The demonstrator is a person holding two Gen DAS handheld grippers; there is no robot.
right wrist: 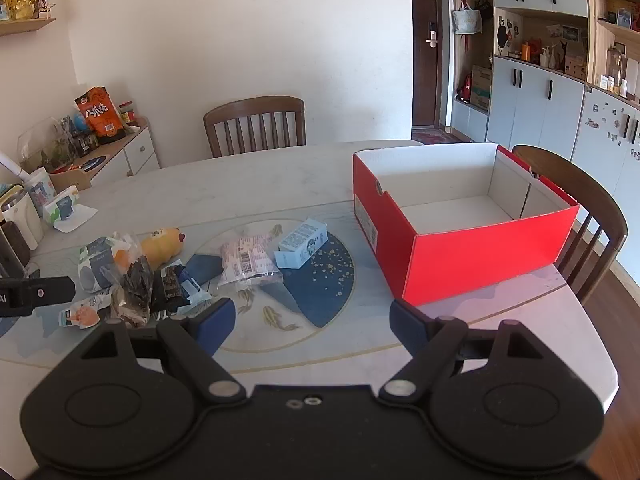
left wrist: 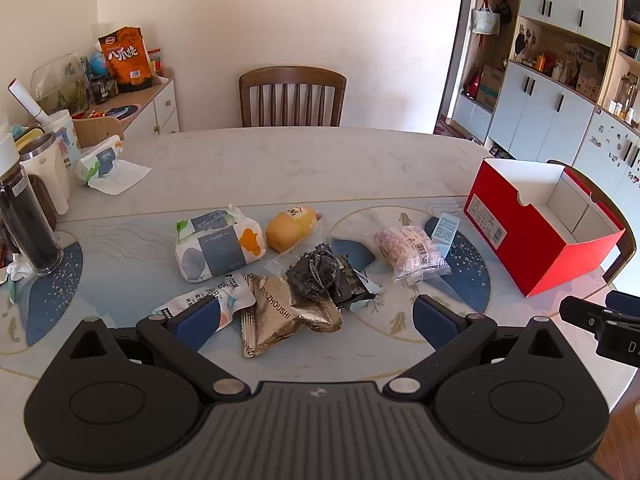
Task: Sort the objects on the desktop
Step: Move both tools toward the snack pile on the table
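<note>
A pile of small items lies on the table: a tissue pack (left wrist: 219,243), a yellow bun-shaped toy (left wrist: 291,227), a gold foil snack bag (left wrist: 285,312), a black wrapped snack (left wrist: 320,272), a pink wrapped snack (left wrist: 412,254) and a small light-blue carton (right wrist: 303,243). An empty red box (right wrist: 460,216) stands at the right. My left gripper (left wrist: 316,318) is open and empty, just in front of the gold bag. My right gripper (right wrist: 312,324) is open and empty, between the pile and the red box (left wrist: 540,220).
Cups, a dark bottle (left wrist: 26,224) and another tissue pack (left wrist: 100,164) crowd the table's left edge. Wooden chairs stand behind the table (left wrist: 292,98) and to the right (right wrist: 580,216). A side cabinet with snack bags (left wrist: 126,60) is at the back left.
</note>
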